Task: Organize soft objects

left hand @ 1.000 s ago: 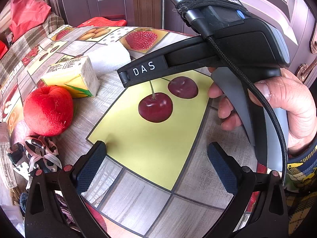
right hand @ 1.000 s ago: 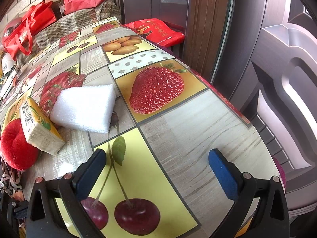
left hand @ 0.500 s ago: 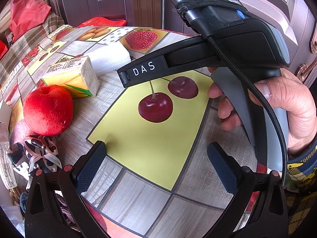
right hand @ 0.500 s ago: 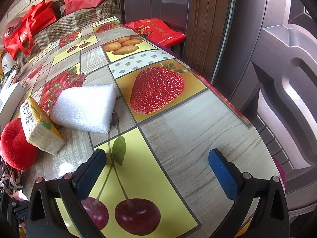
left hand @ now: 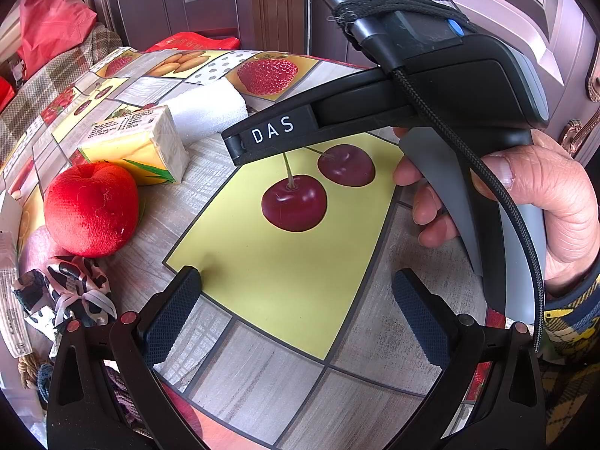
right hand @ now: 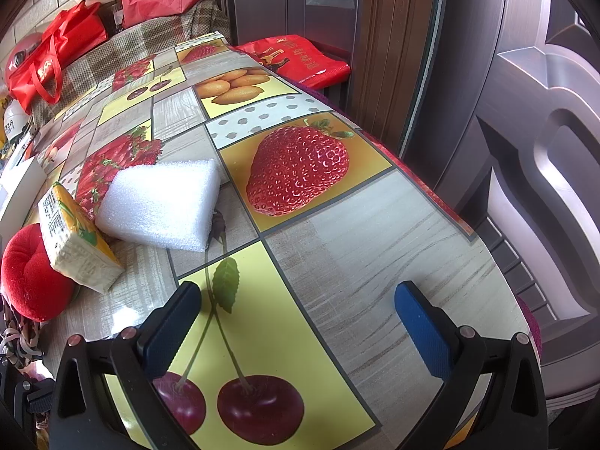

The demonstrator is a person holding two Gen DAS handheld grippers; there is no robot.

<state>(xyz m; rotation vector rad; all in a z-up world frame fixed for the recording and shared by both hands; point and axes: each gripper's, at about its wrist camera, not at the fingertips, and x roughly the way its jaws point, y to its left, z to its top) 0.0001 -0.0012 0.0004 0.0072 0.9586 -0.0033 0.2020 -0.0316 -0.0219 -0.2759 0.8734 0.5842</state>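
Note:
A red plush apple (left hand: 90, 212) lies on the fruit-print tablecloth (left hand: 285, 262), left of my left gripper (left hand: 296, 300), which is open and empty. Behind the apple sit a yellow tissue pack (left hand: 138, 146) and a white foam block (left hand: 208, 107). A black-and-white patterned cloth (left hand: 63, 292) lies at the left edge. In the right wrist view my right gripper (right hand: 300, 315) is open and empty above the cherry print, with the foam block (right hand: 165, 204), tissue pack (right hand: 77, 245) and plush apple (right hand: 30, 275) to its left.
The right gripper's body and the hand holding it (left hand: 431, 93) fill the upper right of the left wrist view. Red bags (right hand: 56, 45) sit on a checked couch beyond the table. A dark door (right hand: 525, 150) stands past the table's right edge (right hand: 468, 232).

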